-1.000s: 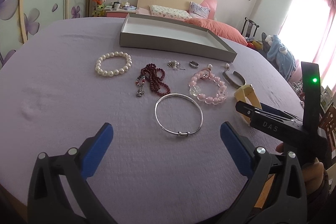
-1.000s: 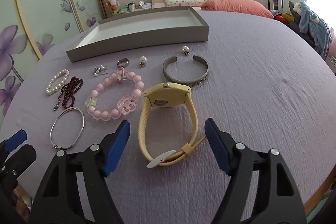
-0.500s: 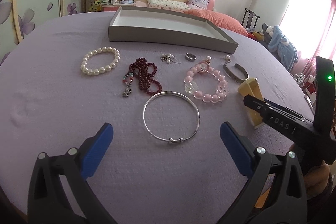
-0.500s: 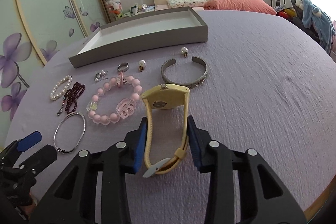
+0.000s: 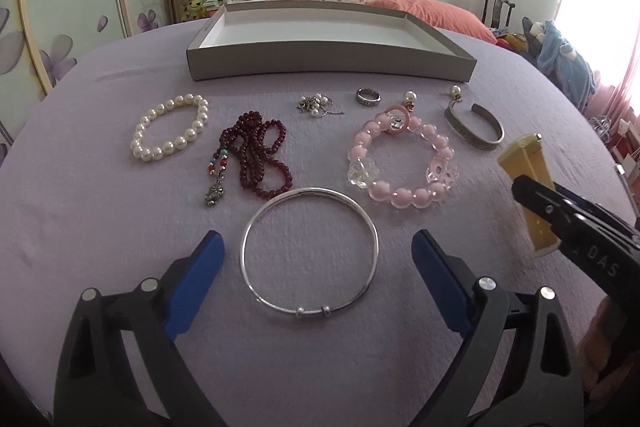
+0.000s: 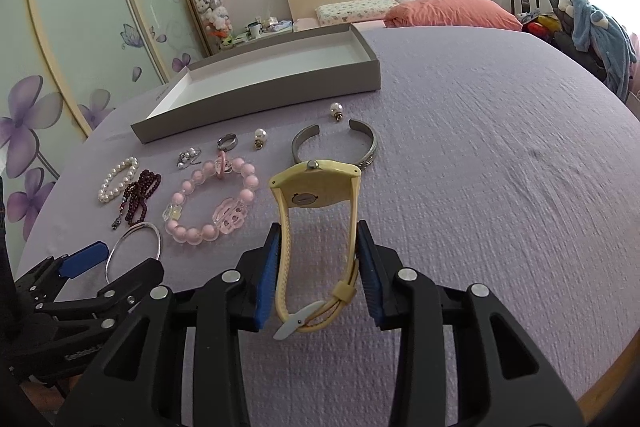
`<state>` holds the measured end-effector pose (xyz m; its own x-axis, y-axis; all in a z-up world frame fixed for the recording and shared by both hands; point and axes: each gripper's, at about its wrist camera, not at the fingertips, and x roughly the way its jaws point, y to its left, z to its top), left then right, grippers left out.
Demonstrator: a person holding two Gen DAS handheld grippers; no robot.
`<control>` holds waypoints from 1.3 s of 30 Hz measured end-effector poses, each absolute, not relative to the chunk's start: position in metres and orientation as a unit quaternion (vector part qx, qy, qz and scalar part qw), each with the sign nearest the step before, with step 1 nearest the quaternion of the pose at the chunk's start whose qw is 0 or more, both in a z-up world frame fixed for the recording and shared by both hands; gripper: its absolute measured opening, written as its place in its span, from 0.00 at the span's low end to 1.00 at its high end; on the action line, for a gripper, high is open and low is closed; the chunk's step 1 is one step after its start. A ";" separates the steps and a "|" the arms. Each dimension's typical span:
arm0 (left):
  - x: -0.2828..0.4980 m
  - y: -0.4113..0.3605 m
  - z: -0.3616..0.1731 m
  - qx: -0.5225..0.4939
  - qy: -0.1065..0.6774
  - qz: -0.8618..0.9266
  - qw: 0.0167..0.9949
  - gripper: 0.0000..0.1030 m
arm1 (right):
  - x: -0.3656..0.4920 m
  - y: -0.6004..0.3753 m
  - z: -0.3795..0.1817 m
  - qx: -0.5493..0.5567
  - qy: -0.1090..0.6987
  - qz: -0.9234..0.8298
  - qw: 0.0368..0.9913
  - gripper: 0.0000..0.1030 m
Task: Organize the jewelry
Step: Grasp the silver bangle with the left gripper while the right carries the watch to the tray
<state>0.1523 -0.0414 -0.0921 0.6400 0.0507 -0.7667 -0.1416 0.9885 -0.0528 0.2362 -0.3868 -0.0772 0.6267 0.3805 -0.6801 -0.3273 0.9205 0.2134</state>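
My right gripper [image 6: 318, 247] is shut on a yellow watch [image 6: 316, 187] by its strap and holds it a little above the purple cloth; the watch also shows in the left wrist view [image 5: 528, 179]. My left gripper [image 5: 316, 267] is open, with a thin silver bangle [image 5: 310, 253] lying between its blue pads. Beyond lie a pink bead bracelet [image 5: 400, 163], a dark red bead string [image 5: 256, 155], a pearl bracelet [image 5: 170, 133], a silver cuff [image 5: 474, 129], a ring [image 5: 368, 97] and pearl earrings [image 5: 410, 97]. An empty grey tray [image 5: 328, 65] stands at the back.
The table is round and covered in purple cloth [image 6: 500, 167]. A small tangle of silver pieces [image 5: 314, 105] lies near the tray. A bed with pink pillows [image 5: 424, 11] and a wardrobe with flower doors [image 6: 60, 67] stand behind the table.
My right gripper has closed on the yellow watch and lifted it slightly. My left gripper has moved forward over the silver bangle, still open.
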 end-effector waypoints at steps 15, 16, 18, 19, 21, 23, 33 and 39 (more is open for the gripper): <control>0.138 -0.036 -0.091 -0.050 0.408 0.066 0.909 0.68 | 0.229 -0.390 -0.071 0.037 0.373 0.201 0.905 0.37; 0.136 -0.031 -0.090 -0.057 0.407 0.067 0.909 0.68 | 0.228 -0.389 -0.069 0.036 0.371 0.202 0.906 0.37; 0.133 -0.026 -0.089 -0.065 0.406 0.071 0.909 0.68 | 0.228 -0.388 -0.068 0.033 0.368 0.203 0.907 0.37; 0.130 -0.022 -0.087 -0.069 0.404 0.075 0.909 0.68 | 0.229 -0.386 -0.067 0.032 0.367 0.204 0.907 0.37; 0.127 -0.016 -0.083 -0.073 0.399 0.081 0.911 0.68 | 0.229 -0.384 -0.065 0.029 0.364 0.208 0.907 0.37; 0.124 -0.010 -0.078 -0.076 0.394 0.083 0.912 0.68 | 0.231 -0.380 -0.061 0.024 0.360 0.212 0.908 0.37; 0.135 0.023 -0.026 -0.066 0.358 0.090 0.927 0.68 | 0.258 -0.362 -0.025 0.017 0.341 0.247 0.907 0.37; 0.167 0.037 0.005 -0.058 0.332 0.083 0.938 0.68 | 0.300 -0.348 0.004 0.009 0.333 0.256 0.907 0.37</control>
